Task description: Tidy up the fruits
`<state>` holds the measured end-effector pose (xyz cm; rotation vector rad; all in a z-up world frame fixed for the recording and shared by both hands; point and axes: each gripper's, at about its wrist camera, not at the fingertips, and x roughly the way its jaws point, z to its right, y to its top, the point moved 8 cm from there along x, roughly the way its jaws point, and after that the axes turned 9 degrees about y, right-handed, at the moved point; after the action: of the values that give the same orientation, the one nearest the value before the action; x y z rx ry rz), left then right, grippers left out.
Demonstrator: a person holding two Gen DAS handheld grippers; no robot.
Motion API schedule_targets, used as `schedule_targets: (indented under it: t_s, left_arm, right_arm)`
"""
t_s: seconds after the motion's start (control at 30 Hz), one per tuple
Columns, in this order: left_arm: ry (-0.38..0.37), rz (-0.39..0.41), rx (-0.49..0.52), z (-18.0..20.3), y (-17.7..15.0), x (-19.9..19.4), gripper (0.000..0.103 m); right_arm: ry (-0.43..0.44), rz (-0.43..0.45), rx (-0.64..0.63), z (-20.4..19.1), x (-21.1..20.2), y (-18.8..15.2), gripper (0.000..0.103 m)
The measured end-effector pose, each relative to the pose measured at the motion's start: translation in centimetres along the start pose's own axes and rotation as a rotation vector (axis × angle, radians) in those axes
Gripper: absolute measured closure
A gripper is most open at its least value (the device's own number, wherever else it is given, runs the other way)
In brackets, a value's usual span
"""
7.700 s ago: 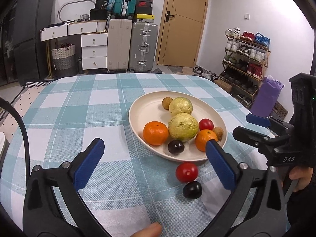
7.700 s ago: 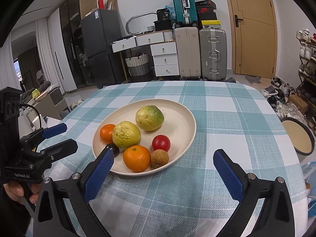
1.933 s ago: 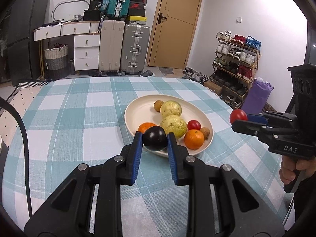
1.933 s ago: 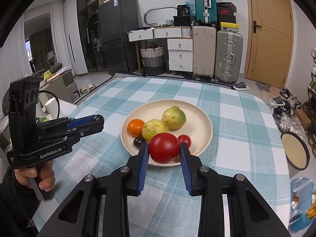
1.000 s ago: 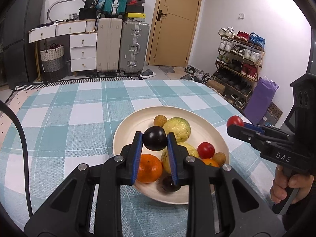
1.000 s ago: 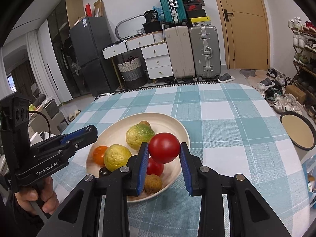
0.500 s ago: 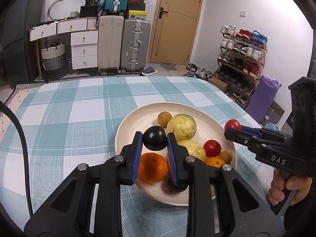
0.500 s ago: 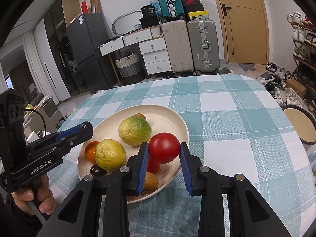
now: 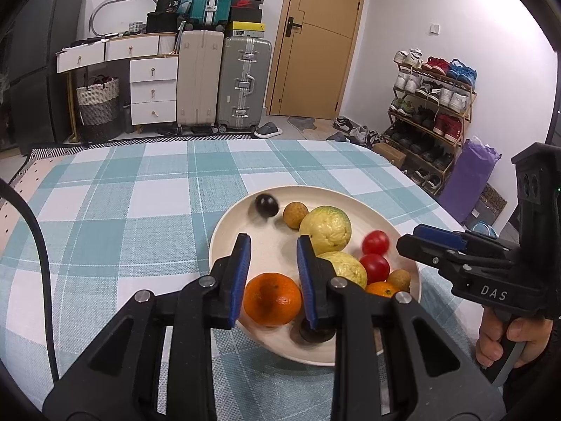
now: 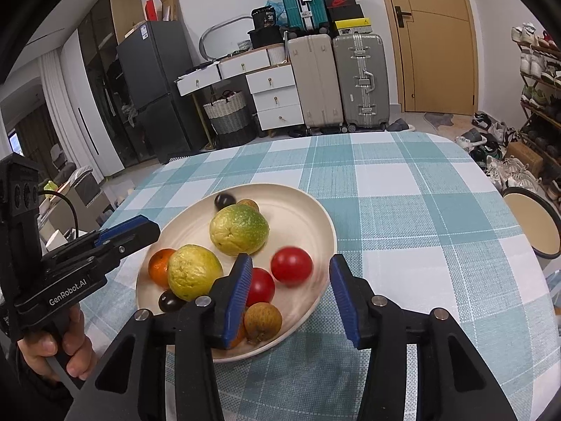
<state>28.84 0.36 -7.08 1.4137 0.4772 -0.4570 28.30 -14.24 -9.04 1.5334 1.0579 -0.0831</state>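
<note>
Both drops made: my left claw [image 9: 273, 266] has just eased narrowly apart, empty, dark plum [image 9: 266, 205] loose at the plate's [image 9: 224, 231] far rim; my right claw [image 10: 291, 287] has just opened wider, tomato [image 10: 291, 266] rolling free below, so I'd lift straight up, avoiding nudging fruit.

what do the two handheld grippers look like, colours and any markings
Both are black plastic pistol-grip tools with blue pads on their fingers. The left gripper carries white "GenRobot.AI" lettering and a black cable trails from it. The right gripper reads "DAS" on its side, with three round holes in its upright block.
</note>
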Motion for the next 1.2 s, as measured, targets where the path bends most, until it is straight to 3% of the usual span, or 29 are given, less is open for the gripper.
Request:
schedule_targets:
  t_s: [0.03,0.13,0.2,0.43,0.47,0.5,0.93,1.2]
  left_arm:
    - [0.005,0.001,-0.001,-0.1,0.0,0.0,0.074]
    - [0.034,0.008,0.001,-0.3,-0.2,-0.2,0.051]
    - [0.056,0.021,0.004,-0.6,-0.3,-0.8,0.030]
    - [0.077,0.046,0.003,-1.2,-0.8,-3.3,0.013]
    - [0.085,0.049,0.000,-1.3,-1.0,-3.7,0.006]
    - [0.090,0.054,-0.004,-1.3,-1.1,-4.3,0.001]
    - [0.079,0.147,-0.006,-0.8,-3.3,-10.3,0.001]
    - [0.087,0.156,0.019,0.1,-3.4,-10.7,0.001]
  right_arm:
    - [-0.001,0.002,-0.003,0.0,0.0,0.0,0.052]
    - [-0.016,0.007,-0.023,-0.3,-0.3,0.0,0.044]
    - [-0.019,0.006,-0.052,-0.7,-0.6,-0.2,0.036]
    - [-0.002,0.031,-0.106,-2.3,-2.3,-0.4,0.008]
    - [0.000,0.036,-0.109,-2.5,-2.6,-0.5,0.001]
    - [0.004,0.043,-0.111,-2.7,-2.9,-0.5,0.000]
    - [0.054,0.134,-0.152,-4.1,-6.8,-1.9,0.000]
    - [0.056,0.179,-0.185,-4.4,-7.3,-1.9,0.000]
